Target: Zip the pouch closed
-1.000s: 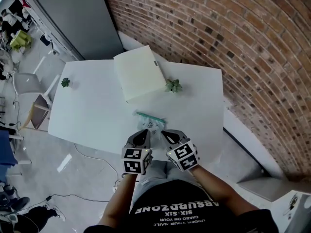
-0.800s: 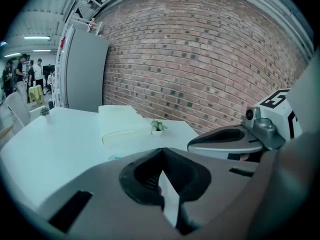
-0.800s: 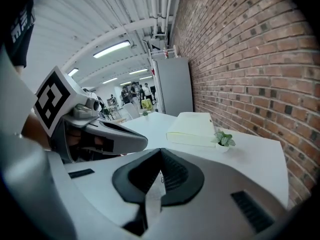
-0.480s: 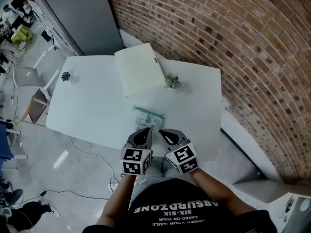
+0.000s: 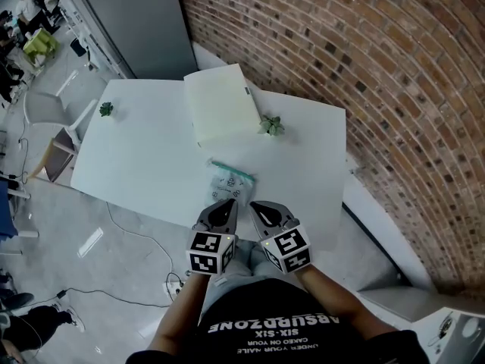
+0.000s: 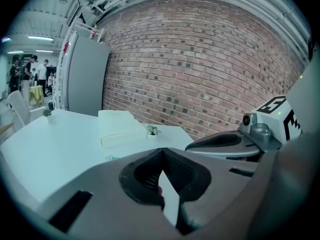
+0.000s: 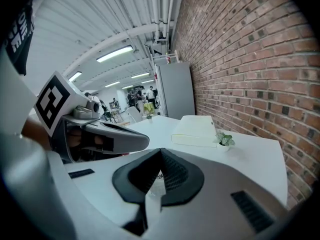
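Head view, pouch (image 5: pixel 229 182) near table's (image 5: pixel 144 165) front edge, box (image 5: pixel 220 105) well beyond

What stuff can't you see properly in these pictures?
- Whether the pouch is zipped: in the head view its green zipper is too small, and in both gripper views the jaws cover nearly all of it.
- The pouch's near edge: in the head view the left gripper and right gripper sit right against it.
- The print on the pouch: too small in the head view, and only a sliver shows in the right gripper view.
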`<state>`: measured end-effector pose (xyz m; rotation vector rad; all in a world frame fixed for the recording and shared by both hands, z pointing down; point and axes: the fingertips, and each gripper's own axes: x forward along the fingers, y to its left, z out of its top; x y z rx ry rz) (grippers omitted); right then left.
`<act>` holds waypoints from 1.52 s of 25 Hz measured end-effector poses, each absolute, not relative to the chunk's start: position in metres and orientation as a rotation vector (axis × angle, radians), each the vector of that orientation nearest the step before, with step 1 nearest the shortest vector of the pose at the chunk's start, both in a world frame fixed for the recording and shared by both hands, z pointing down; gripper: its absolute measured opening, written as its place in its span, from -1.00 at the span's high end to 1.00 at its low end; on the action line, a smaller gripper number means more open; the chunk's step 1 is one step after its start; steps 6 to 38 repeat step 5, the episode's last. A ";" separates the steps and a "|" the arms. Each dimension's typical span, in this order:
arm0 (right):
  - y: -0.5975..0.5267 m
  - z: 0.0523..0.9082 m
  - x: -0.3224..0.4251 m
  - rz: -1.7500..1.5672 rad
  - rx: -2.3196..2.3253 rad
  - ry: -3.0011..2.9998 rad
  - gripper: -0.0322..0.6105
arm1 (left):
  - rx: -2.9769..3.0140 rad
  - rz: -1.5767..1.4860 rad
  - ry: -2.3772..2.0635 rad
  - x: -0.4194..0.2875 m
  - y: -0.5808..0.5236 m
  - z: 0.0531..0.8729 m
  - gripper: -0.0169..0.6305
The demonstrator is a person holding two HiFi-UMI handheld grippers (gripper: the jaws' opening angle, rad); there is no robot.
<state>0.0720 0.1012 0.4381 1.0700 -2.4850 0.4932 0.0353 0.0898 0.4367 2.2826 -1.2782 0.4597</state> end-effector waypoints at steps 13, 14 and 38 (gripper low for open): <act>0.113 0.435 0.073 0.483 1.066 -2.498 0.91 | 2.282 0.444 -1.279 0.035 0.101 0.434 0.93; 0.113 0.435 0.073 0.483 1.066 -2.498 0.91 | 2.282 0.444 -1.279 0.035 0.101 0.434 0.93; 0.113 0.435 0.073 0.483 1.066 -2.498 0.91 | 2.282 0.444 -1.279 0.035 0.101 0.434 0.93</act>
